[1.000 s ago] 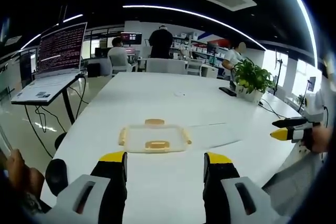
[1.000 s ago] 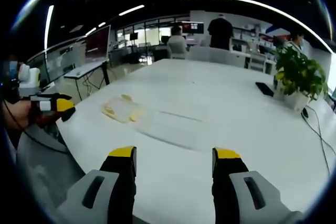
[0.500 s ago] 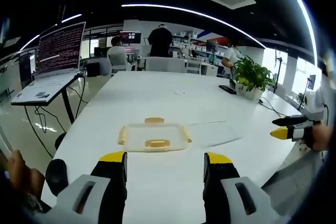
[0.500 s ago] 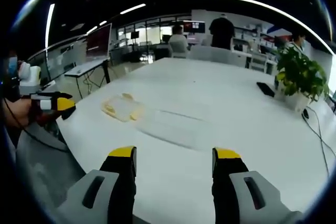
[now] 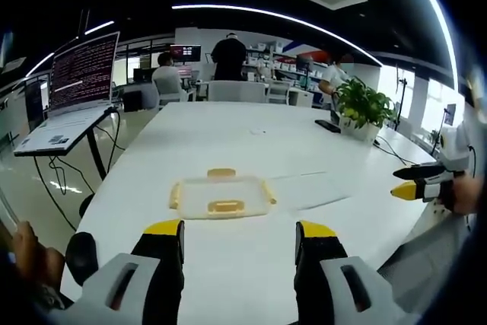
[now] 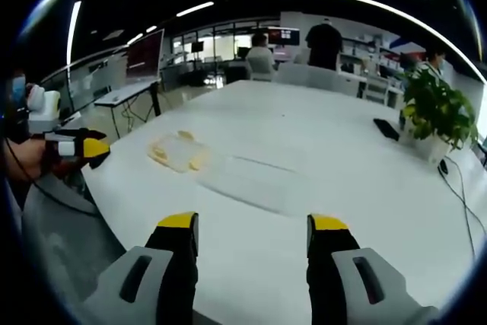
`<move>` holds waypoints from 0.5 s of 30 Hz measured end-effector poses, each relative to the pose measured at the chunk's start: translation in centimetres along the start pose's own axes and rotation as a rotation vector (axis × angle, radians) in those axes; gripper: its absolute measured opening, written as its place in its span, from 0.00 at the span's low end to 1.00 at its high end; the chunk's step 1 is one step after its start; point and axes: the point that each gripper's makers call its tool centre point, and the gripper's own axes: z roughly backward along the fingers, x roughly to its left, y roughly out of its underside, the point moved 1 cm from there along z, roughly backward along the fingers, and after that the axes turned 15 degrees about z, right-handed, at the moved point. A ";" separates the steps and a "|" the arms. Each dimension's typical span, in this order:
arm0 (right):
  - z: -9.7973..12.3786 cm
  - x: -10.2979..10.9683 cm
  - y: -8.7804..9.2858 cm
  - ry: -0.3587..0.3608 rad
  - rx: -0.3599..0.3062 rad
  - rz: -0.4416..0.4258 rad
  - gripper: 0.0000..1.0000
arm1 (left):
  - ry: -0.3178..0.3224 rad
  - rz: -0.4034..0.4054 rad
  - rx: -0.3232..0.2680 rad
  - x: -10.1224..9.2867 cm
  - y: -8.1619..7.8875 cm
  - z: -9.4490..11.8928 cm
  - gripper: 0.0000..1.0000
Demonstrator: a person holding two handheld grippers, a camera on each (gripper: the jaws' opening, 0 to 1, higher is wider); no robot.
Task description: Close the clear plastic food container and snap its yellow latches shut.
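Jaws apart on left gripper and right gripper; both well short of container on white table.

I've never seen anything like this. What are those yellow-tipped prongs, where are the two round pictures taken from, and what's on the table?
There is no robot here: a person carries a hand-held gripper in each hand, and each one has a fisheye camera looking forward along its two yellow-tipped jaws. One picture is from the left gripper, the other from the right gripper. Both stand open and hold nothing. On the white table lies a clear plastic food container with yellow latches, and beside it a flat clear sheet, perhaps its lid. A potted plant stands further along the table, and a laptop on a stand next to it.
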 end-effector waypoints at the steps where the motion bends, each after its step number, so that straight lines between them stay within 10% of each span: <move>1: 0.0 0.0 0.0 -0.001 0.000 0.001 0.54 | 0.000 0.000 0.000 0.0 0.0 0.0 0.54; 15: -0.1 0.1 0.1 -0.007 0.007 0.007 0.54 | 0.000 0.000 0.007 0.0 0.2 -0.1 0.53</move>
